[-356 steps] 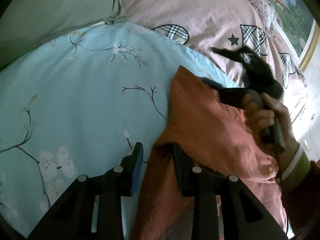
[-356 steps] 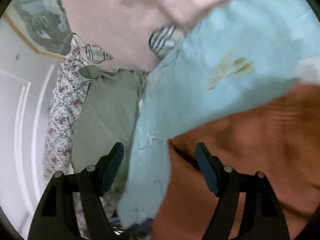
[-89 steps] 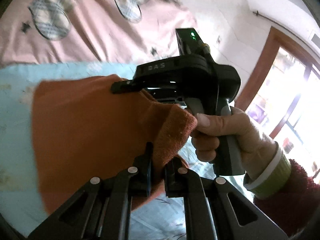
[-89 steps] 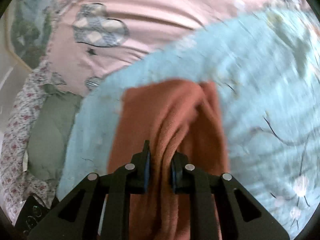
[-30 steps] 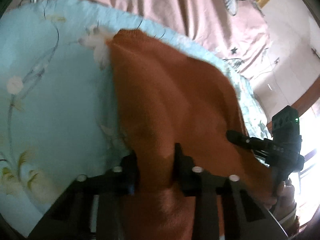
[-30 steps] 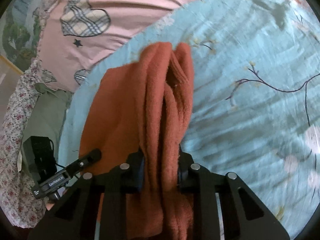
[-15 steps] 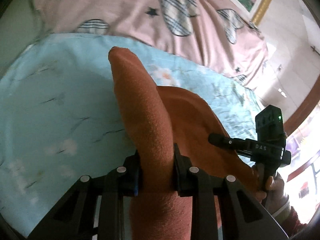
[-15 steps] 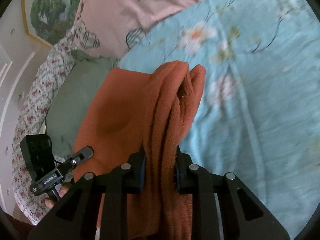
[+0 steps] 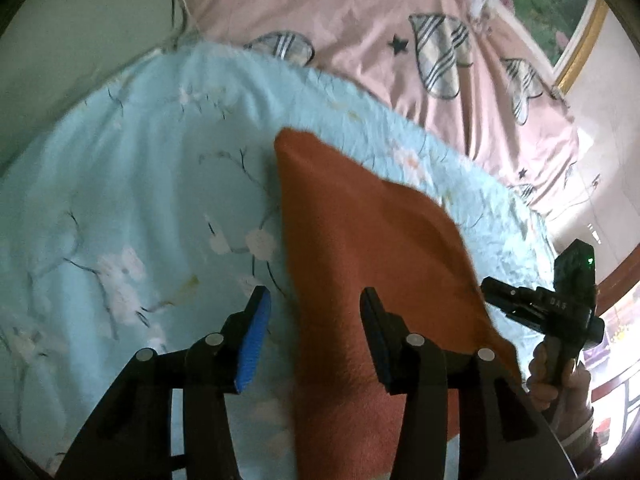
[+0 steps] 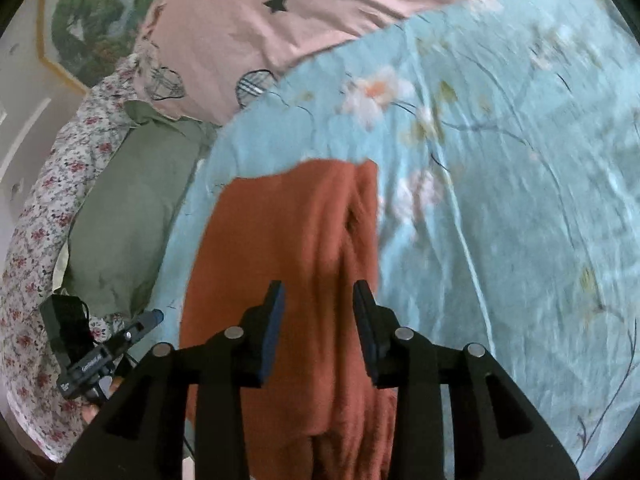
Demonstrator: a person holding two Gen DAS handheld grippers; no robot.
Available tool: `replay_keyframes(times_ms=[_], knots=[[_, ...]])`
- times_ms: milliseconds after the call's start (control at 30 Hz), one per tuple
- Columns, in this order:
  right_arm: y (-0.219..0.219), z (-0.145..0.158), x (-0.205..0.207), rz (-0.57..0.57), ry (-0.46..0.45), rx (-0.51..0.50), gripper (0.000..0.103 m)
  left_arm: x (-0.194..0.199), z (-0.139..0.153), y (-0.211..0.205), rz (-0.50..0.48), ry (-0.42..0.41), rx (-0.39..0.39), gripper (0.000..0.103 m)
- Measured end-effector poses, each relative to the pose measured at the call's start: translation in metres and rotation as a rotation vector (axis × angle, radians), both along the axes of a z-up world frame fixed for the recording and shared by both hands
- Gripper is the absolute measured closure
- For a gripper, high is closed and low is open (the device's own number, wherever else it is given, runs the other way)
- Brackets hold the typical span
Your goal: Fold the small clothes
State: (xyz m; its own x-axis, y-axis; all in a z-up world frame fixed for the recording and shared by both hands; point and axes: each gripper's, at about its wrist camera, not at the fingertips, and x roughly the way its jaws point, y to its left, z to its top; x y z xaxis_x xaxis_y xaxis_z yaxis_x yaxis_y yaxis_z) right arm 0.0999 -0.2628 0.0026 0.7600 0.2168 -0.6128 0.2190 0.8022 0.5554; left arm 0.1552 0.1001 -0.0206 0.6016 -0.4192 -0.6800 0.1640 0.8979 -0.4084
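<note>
Both jaws have just been opening: the left gripper and right gripper straddle the rust-orange garment, unclamped, on the blue floral sheet; each should back off without snagging the fold

Bare blue sheet surrounds the garment.

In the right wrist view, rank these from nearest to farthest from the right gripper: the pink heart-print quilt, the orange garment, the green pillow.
1. Orange garment: lying between the open fingers of the right gripper.
2. Green pillow: off to the left, past the garment's edge.
3. Pink heart-print quilt: far side, top of the view.
</note>
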Motion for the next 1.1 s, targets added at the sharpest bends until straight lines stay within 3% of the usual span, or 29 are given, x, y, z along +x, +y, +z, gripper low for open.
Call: replay_keyframes(times_ms=[233,333,400,500,567,733,867,1100], knots=[[0.000,-0.012,0.046,-0.004,0.054,-0.013,0.067,-0.018,0.013,-0.028,-0.131,-0.044,-0.049,0.058],[-0.001,-0.016,0.059,0.009,0.063,-0.003,0.085,-0.023,0.006,-0.044,-0.183,-0.030,-0.040,0.058],[-0.001,-0.007,0.061,0.017,0.039,-0.030,0.092,-0.023,0.000,-0.051,-0.204,-0.015,-0.030,0.058],[0.000,0.022,0.053,0.021,-0.055,-0.074,0.092,-0.022,-0.008,-0.056,-0.223,0.007,-0.018,0.058],[0.000,0.035,0.052,0.015,-0.068,-0.132,0.092,-0.023,-0.005,-0.056,-0.239,0.002,-0.031,0.058],[-0.011,-0.017,0.071,0.013,0.137,-0.129,0.092,-0.018,-0.011,-0.067,-0.297,0.019,-0.015,0.058],[-0.024,-0.029,0.051,-0.044,0.118,0.007,0.085,-0.020,-0.028,-0.075,-0.298,0.032,0.027,0.058],[0.005,-0.003,-0.027,-0.048,0.067,-0.017,0.085,-0.033,-0.022,-0.074,-0.286,0.014,0.038,0.058]])
